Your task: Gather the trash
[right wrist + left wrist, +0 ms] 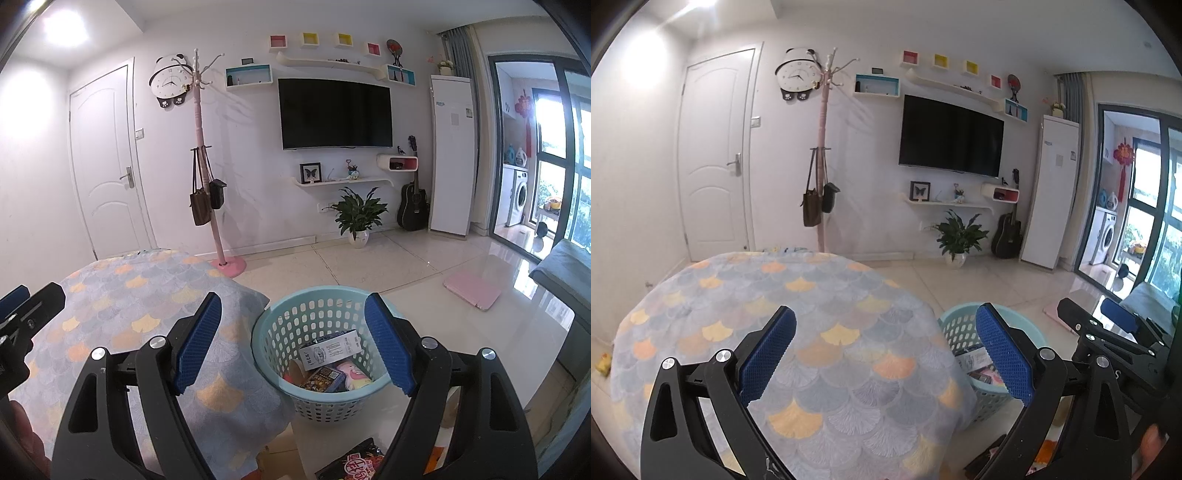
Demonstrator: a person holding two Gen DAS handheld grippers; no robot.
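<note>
Both claws, the left gripper (886, 354) and right gripper (293, 341), hang wide and empty. Low centre in the right view, the pale-blue perforated plastic basket (273, 325) already holds cartons, probably because it serves as the bin, while a red-and-black snack wrapper (354, 461) lies on the floor at the bottom edge, seemingly awaiting collection.

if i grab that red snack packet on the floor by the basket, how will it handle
The red packet looks like thin printed film, so probably light and floppy. Its glossy surface may slip or crinkle between pads. It lies flat, so unlikely to roll.
</note>
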